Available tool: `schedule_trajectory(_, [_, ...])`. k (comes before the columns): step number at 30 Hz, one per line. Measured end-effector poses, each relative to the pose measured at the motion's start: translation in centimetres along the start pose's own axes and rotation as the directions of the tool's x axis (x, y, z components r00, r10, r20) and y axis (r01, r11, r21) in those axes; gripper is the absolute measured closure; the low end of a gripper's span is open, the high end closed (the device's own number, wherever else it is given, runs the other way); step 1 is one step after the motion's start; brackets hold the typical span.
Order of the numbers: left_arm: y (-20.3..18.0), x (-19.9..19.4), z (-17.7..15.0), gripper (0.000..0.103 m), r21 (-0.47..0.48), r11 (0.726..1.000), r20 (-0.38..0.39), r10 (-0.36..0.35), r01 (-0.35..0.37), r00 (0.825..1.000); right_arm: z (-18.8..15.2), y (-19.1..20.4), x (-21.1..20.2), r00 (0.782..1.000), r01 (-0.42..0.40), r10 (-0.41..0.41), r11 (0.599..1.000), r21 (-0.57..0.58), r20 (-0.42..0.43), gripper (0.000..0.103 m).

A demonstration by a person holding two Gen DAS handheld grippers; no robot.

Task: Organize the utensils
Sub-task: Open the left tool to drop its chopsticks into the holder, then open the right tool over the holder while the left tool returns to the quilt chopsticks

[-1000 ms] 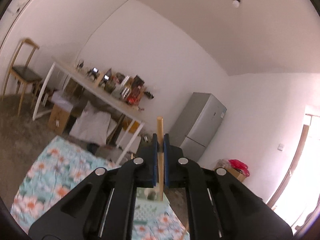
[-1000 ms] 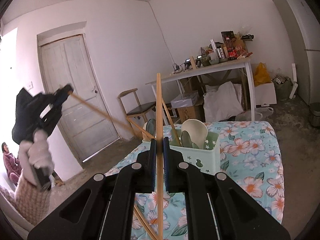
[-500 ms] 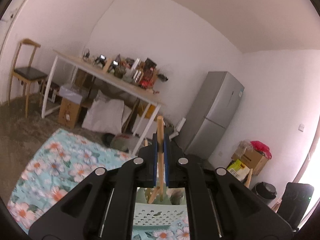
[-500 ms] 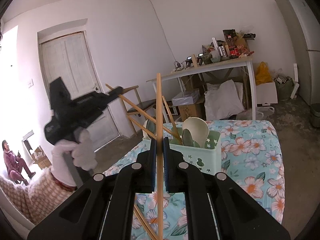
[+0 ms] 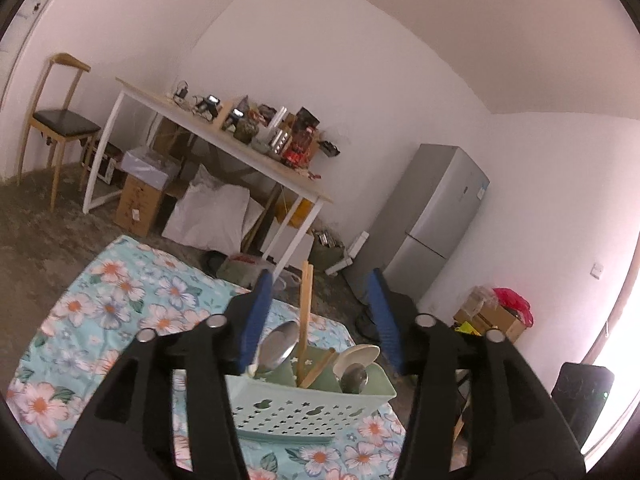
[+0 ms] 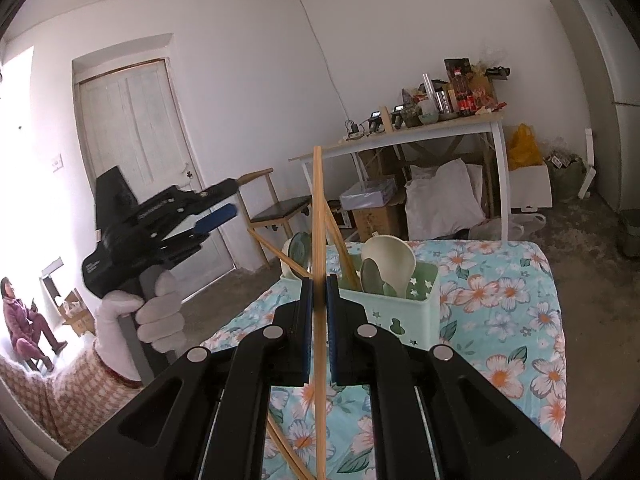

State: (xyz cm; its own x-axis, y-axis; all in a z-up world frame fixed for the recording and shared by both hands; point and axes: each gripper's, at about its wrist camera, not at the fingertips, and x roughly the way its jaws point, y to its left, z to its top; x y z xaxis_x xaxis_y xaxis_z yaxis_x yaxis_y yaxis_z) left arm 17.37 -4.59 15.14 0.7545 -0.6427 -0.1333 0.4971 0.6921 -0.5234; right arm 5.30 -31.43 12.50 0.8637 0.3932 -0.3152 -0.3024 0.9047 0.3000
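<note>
A: Start at the left. What is the left claw [image 5: 318, 312] doing?

B: Its jaws are opening. The blue pads [image 5: 256, 316] stand well apart, and a wooden chopstick [image 5: 305, 320] stands between them, touching neither. Its lower end is down in the pale green basket [image 5: 304, 410], and it leans only a little off upright.

A: And seen from the other side?

B: In the right wrist view the same left claw [image 6: 224, 200] sits far left, held by a white-gloved hand [image 6: 154, 316] with a checked sleeve [image 6: 56, 392] below it. Its fingers are parted with nothing between them there.

A: What else is in the basket?

B: A metal spoon [image 5: 280, 346] at the left end, a second chopstick [image 5: 318, 368] lying at a slant in the middle, and a white ladle [image 5: 358, 358] to the right. The basket [image 6: 394, 312] rests on the table [image 5: 120, 308], which is covered in a flowered blue cloth.

A: Now the middle, the right claw.

B: The right claw [image 6: 319, 296] is closed tight on a held chopstick [image 6: 318, 280], which runs nearly straight up through the pads, its top well above them and its lower end dropping past the bottom of the view. It hangs in front of the basket, on the near side.

A: Anything loose on the table?

B: One more chopstick [image 6: 286, 454] lies slanted on the cloth beneath the right claw.

A: And further right?

B: A white work table [image 6: 400, 138] with clutter on top, then a grey fridge [image 5: 432, 224] against the wall.
</note>
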Motion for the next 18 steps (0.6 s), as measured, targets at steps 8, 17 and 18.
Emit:
schedule_trajectory(8, [1.1, -4.0, -2.8, 0.030, 0.080, 0.995, -0.083, 0.068, -0.061, 0.994, 2.8, 1.4, -0.2, 0.998, -0.014, 0.019, 0.997, -0.077, 0.061, 0.096])
schedule_trajectory(17, [3.6, -7.7, -9.4, 0.016, 0.104, 0.963, -0.191, 0.265, -0.249, 0.945, 8.3, 3.9, -0.1, 0.975, -0.057, 0.097, 0.979, -0.197, 0.199, 0.096])
schedule_trajectory(18, [3.8, -8.0, -10.4, 0.015, 0.123, 0.954, -0.203, 0.293, -0.272, 0.934, 8.7, 4.0, 0.0, 0.972, -0.060, 0.103, 0.977, -0.202, 0.210, 0.096])
